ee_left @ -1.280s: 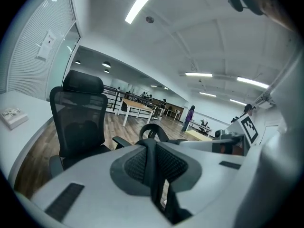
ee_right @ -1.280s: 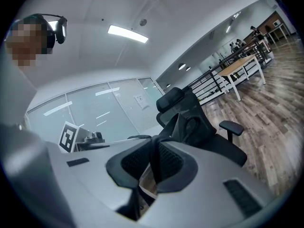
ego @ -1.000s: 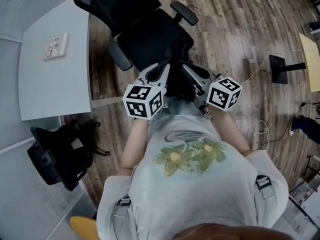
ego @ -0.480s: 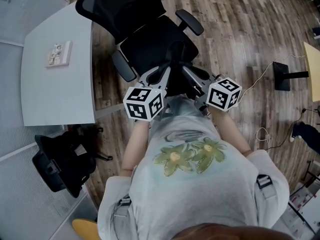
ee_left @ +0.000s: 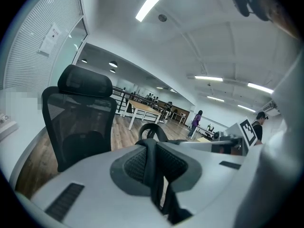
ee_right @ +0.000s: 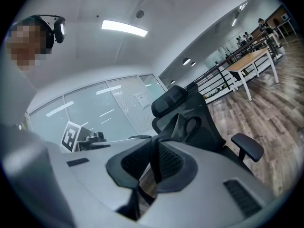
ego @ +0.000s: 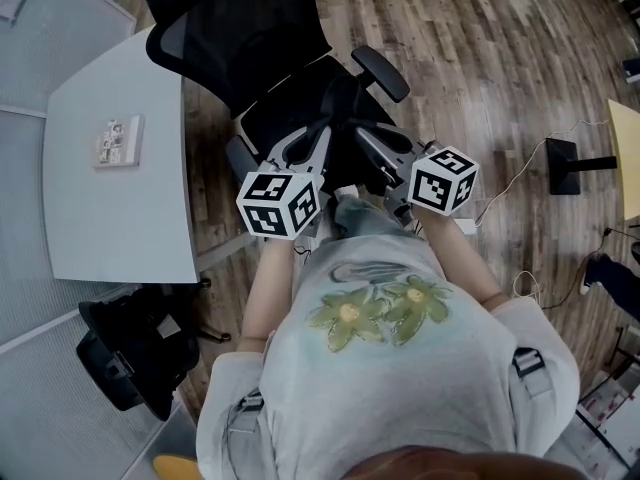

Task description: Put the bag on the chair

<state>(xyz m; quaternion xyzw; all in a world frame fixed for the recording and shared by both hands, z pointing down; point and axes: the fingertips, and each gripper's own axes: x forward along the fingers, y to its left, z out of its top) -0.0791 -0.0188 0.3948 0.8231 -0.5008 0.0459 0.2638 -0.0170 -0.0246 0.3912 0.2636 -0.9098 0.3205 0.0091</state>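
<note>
A black bag (ego: pixel 349 116) hangs by its straps between my two grippers, over the front of the seat of a black office chair (ego: pixel 240 28). My left gripper (ego: pixel 320 133) is shut on one black strap (ee_left: pixel 153 175), which loops up ahead of the jaws. My right gripper (ego: pixel 358 136) is shut on the other strap (ee_right: pixel 154 167). The chair's mesh back (ee_left: pixel 78 122) fills the left of the left gripper view. In the right gripper view the chair (ee_right: pixel 187 120) stands close ahead. Most of the bag's body is hidden by the grippers.
A white desk (ego: pixel 110 218) with a small flat item (ego: pixel 115 140) stands at the left, close to the chair. A second black chair (ego: pixel 130 353) is at the lower left. A black stand (ego: pixel 565 153) with a cable sits on the wooden floor at the right.
Both grippers have moved forward together with the bag towards the chair. The chair now lies closer, and the bag hangs over its seat.
</note>
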